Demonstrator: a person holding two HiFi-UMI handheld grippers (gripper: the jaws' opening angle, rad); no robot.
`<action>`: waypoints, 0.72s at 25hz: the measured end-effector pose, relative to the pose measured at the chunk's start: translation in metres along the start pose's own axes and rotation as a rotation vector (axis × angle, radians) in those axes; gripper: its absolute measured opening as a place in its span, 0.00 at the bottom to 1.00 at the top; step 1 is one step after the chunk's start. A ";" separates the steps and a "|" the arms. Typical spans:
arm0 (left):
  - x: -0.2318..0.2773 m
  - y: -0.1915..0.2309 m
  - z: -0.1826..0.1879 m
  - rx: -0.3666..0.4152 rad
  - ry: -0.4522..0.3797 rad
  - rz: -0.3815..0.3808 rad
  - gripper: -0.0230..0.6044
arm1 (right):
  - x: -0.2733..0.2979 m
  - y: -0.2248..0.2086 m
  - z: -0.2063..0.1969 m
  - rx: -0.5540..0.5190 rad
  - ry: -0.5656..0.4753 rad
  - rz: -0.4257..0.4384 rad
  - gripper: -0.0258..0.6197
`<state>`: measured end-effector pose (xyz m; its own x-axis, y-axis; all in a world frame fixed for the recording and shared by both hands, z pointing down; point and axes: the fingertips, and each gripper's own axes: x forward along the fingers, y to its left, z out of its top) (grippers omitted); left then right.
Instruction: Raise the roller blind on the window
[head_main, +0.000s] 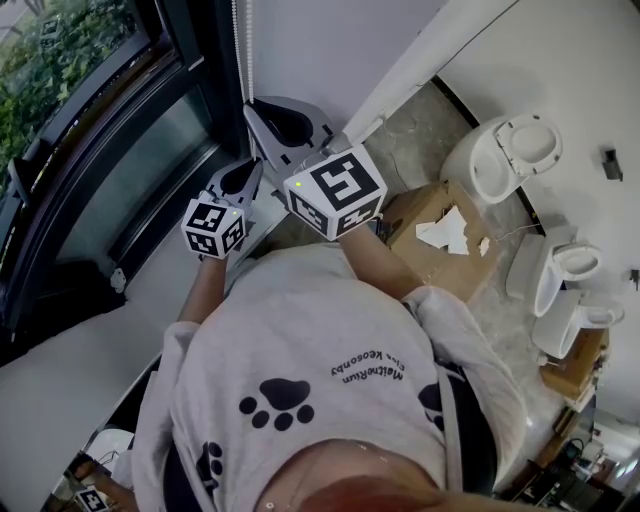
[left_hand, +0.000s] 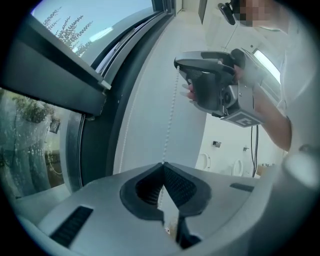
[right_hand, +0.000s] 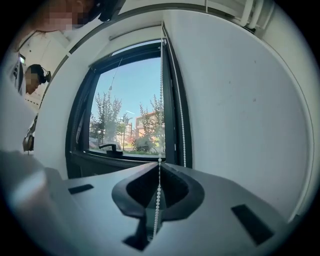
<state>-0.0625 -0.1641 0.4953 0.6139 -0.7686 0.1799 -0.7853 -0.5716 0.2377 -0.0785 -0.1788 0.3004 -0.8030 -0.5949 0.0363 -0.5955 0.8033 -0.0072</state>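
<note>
The white bead chain of the roller blind hangs beside the dark-framed window, with a second strand just to its right. My right gripper is shut on the nearer strand, which runs down between its jaws. In the left gripper view my left gripper is shut on the bead chain lower down, and the right gripper shows above it on the same chain. In the head view the left gripper sits below the right gripper, both against the white wall by the window.
The window sill lies at the left. A cardboard box stands on the floor behind me at the right, with white toilets and other sanitary ware along the wall. A white bar crosses the top of the window.
</note>
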 end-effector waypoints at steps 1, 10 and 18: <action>0.000 0.000 -0.006 -0.007 0.007 -0.001 0.05 | 0.000 0.001 -0.006 -0.005 0.011 -0.004 0.06; -0.001 0.009 -0.048 -0.045 0.077 0.018 0.05 | 0.004 -0.001 -0.050 0.020 0.070 -0.011 0.06; -0.003 0.014 -0.083 -0.106 0.143 0.027 0.05 | 0.007 -0.002 -0.087 0.031 0.130 -0.016 0.06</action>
<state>-0.0682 -0.1459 0.5777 0.6037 -0.7302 0.3198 -0.7935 -0.5120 0.3290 -0.0810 -0.1823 0.3872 -0.7845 -0.5977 0.1653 -0.6104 0.7913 -0.0361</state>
